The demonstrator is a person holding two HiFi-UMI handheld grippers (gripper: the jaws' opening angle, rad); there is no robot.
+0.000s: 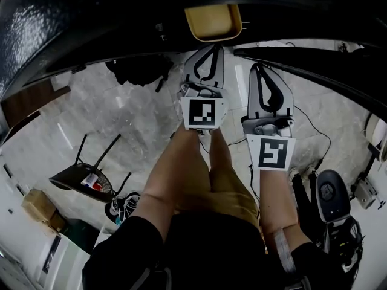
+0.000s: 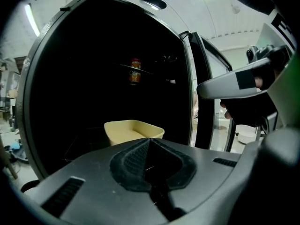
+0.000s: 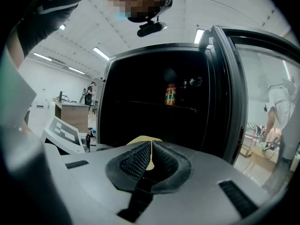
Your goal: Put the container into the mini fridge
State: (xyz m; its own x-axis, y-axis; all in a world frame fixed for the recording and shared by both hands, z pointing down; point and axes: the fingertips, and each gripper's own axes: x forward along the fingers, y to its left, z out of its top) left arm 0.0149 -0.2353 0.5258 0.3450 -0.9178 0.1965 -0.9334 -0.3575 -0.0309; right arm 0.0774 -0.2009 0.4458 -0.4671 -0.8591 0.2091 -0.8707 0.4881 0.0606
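Head view: container (image 1: pixel 213 22) sits inside the fridge (image 1: pixel 91 17), just ahead of the left gripper (image 1: pixel 210 48). I can't tell whether they touch. The right gripper (image 1: pixel 259 66) is beside the left and further back.

Left gripper view: jaws pressed together, nothing held. The container (image 2: pixel 133 130) is on the fridge floor beyond them.

Right gripper view: pads meet at the tips and grip nothing. Only a yellow sliver of container shows in the gap behind them.

Only the gripper views show a can (image 3: pixel 170 94) on the upper shelf and the open door (image 3: pixel 229 102).
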